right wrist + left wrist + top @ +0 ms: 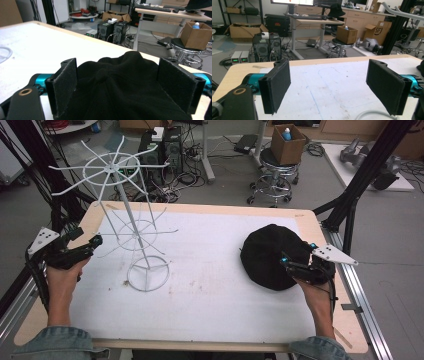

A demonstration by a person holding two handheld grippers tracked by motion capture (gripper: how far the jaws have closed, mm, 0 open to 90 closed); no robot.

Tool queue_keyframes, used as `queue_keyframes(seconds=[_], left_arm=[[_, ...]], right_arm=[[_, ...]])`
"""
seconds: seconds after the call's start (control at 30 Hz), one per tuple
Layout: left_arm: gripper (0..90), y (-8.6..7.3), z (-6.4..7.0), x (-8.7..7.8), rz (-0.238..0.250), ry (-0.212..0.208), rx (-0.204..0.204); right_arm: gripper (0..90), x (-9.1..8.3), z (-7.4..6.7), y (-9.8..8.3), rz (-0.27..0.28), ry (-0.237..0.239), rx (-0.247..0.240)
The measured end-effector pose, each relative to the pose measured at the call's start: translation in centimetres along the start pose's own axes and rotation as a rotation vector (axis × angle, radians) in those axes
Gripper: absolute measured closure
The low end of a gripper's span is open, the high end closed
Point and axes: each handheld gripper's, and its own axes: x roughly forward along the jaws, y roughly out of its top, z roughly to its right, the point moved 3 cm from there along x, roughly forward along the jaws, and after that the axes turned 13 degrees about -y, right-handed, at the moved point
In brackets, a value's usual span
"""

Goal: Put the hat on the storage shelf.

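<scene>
Tongs on the right (127, 85) are standing spread, their two black padded jaws flanking the soft black fabric hat (270, 255) without pinching it. The hat is lying just ahead of them, right of the white wire rack (132, 220) on the desk (210, 320). The left tongs (334, 85), also spread and empty, are hovering left of that rack, farther off.

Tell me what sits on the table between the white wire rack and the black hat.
Nothing does. In the high view, bare white table mat separates the white wire rack from the black fabric hat.
</scene>
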Motion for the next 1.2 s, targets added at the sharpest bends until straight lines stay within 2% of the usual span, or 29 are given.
queue_keyframes(seconds=[0.13,0.27,0.4,0.57,0.73,0.8,0.9,1.03,1.07,1.13,1.2], left_arm=[[19.9,0.0,-0.2,-0.1,0.008,0.002,-0.012],[19.9,-0.1,-0.3,-0.2,0.007,0.001,-0.013],[19.9,-0.1,-0.4,-0.1,0.011,0.002,-0.02],[19.9,-0.3,-0.3,0.0,-0.001,-0.002,-0.015],[19.9,-0.3,-0.3,-0.1,0.005,0.0,-0.021],[19.9,-0.3,-0.3,-0.1,0.006,0.001,-0.019],[19.9,-0.2,-0.1,0.0,0.008,-0.005,-0.019],[19.9,-0.2,-0.1,0.0,0.01,-0.006,-0.019],[19.9,-0.2,-0.1,0.0,0.011,-0.005,-0.021],[19.9,-0.2,-0.1,0.0,0.011,-0.004,-0.02],[19.9,-0.2,-0.2,0.0,0.009,-0.002,-0.019]], right_arm=[[16.4,0.4,-0.5,-0.2,-0.023,0.0,-0.038],[16.4,0.6,-0.5,-0.2,-0.017,-0.003,-0.04],[16.4,1.0,-0.6,-0.5,-0.039,0.006,-0.057],[16.5,2.4,-0.5,-1.2,-0.07,0.017,-0.049],[16.6,4.0,-0.9,-1.9,-0.122,0.024,-0.085],[16.7,4.4,-0.9,-2.1,-0.14,0.037,-0.078],[20.7,4.8,-1.2,-2.4,-0.156,0.04,-0.117],[27.8,5.2,-1.2,-2.6,-0.186,0.04,-0.122],[28.1,5.3,-1.1,-2.7,-0.192,0.028,-0.129],[36.5,5.5,-1.0,-2.8,-0.207,0.042,-0.117],[47.3,5.6,-0.8,-2.9,-0.216,0.045,-0.124]])
